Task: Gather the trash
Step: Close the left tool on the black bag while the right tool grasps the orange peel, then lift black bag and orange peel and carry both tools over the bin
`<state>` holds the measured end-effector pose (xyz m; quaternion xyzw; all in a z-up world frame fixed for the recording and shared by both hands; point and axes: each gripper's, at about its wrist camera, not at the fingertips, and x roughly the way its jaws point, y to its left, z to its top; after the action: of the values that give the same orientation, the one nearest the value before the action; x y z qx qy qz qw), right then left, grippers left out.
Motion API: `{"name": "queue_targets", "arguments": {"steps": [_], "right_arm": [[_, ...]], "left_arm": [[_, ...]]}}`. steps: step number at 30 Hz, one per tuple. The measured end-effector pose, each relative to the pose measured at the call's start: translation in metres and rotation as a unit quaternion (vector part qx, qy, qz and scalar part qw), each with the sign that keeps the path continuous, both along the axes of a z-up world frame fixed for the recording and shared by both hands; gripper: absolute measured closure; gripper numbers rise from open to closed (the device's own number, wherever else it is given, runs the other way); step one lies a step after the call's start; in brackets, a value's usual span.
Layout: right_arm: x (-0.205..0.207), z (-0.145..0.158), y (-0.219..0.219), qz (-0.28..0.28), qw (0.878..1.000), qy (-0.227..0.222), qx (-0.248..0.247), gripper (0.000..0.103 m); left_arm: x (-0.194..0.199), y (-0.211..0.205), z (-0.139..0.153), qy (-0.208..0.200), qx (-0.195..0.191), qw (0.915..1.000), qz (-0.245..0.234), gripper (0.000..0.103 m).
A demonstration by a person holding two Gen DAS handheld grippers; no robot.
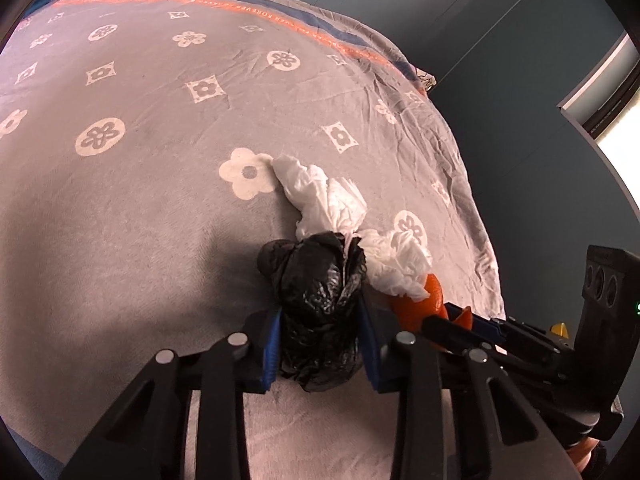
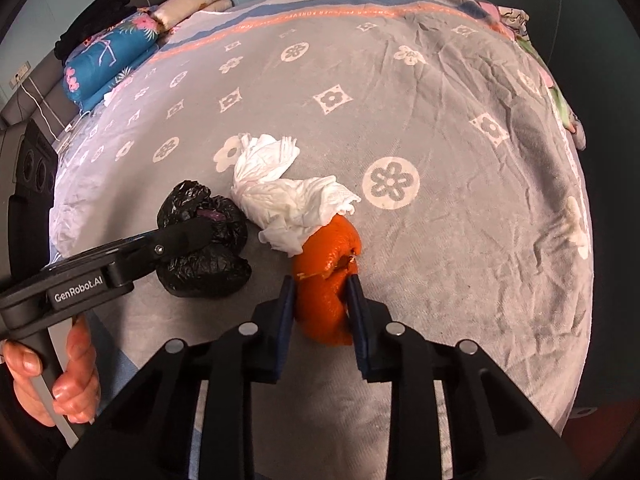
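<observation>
Three bits of trash sit bunched on the grey flower-patterned bedspread, and you have tools on two of them. Take the crumpled white tissue paper as your landmark: the crumpled black plastic bag lies touching its near-left side, and the curled orange peel lies against its near-right end, with a corner of tissue draped over the peel's top.

Your left gripper pinches the black bag, its blue-padded fingers pressed into the bag's sides so the plastic bulges out ahead of them. Your right gripper is clamped on the orange peel, one pad on each flank, the peel standing on edge between them. Both tools tilt steeply down toward the bedspread and come in side by side, the left one reaching from the tissue's left.

Your left hand wraps the black handle below that gripper, fingers curled around it. Far beyond the tissue, at the head of the bed, lie a folded blue floral quilt and a beige pillow.
</observation>
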<state>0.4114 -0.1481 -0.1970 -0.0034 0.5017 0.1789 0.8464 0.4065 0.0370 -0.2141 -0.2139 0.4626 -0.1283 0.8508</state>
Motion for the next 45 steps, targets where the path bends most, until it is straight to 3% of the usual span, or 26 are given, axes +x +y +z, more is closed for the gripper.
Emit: {"name": "queue_targets", "arguments": {"steps": [11,24,37,45], "right_arm": [[-0.019,0.026,-0.017,-0.013,1.0,-0.017,0.018,0.079],[-0.075,0.083,-0.044,-0.024,0.998,-0.051,0.042,0.079],[-0.152,0.138,-0.088,-0.033,0.994,-0.09,0.056,0.079],[-0.189,0.157,-0.123,-0.056,0.991,-0.11,0.06,0.079]], "left_arm": [[-0.02,0.017,0.037,-0.036,0.004,0.9993,0.013,0.074],[-0.061,0.035,0.104,-0.091,0.07,0.993,0.029,0.074],[-0.125,0.016,0.166,-0.154,0.101,0.9817,0.048,0.073],[-0.162,-0.019,0.203,-0.199,0.116,0.9729,0.022,0.073]]}}
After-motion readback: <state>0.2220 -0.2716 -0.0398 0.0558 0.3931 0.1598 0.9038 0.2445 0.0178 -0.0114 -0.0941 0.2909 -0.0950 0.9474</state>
